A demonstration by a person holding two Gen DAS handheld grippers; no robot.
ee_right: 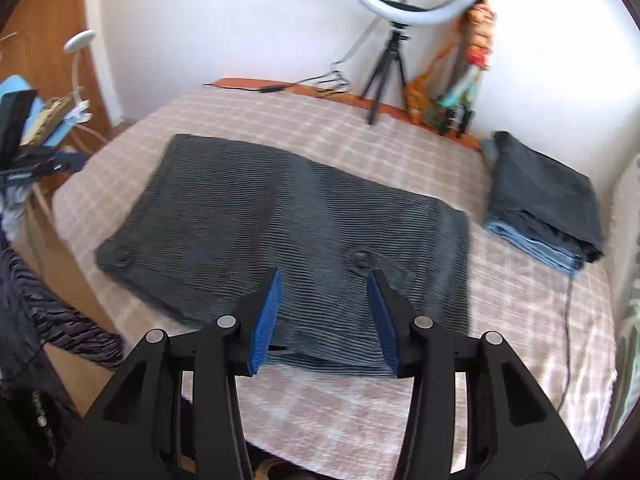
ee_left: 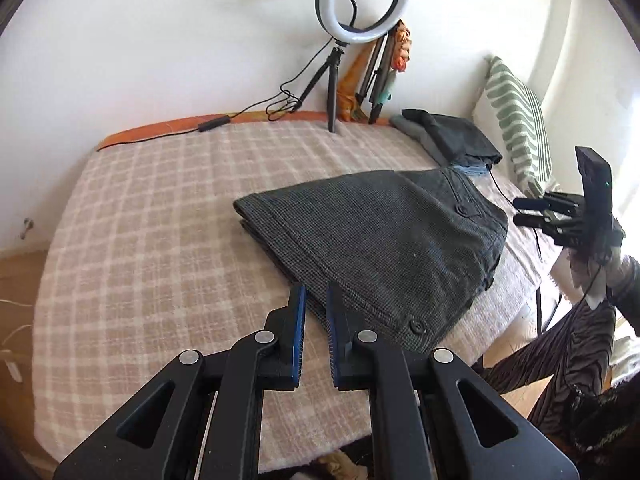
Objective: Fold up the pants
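I'm looking at a bed [ee_left: 160,208] w/ a beige-and-white checked blanket, white wall behind, wood floor at the 9 o'clock edge of the right wrist view. An orange strip runs along the far edge of the bed by the wall.

Pants [ee_right: 280,232] lie folded flat mid-bed, dark grey ribbed cloth, buttons showing; in the left view they sit from centre out to 3 o'clock.

At 2 o'clock in the right view there's a stack [ee_right: 544,196] of folded clothes, dark on top, blue under. A green-striped pillow [ee_left: 516,120] stands at 2 o'clock in the left view.

Ring light [ee_left: 362,0] on a small tripod at 12 o'clock, cable trailing toward 10 o'clock. Colourful items lean on the wall just beside it; can't tell what.

Left gripper [ee_left: 317,300]: jaws nearly together, nothing between them, tips over the near corner of the pants.

Right gripper [ee_right: 325,276]: jaws parted, empty, above the pants' near edge; right view is blurred.

No readable writing or brands.
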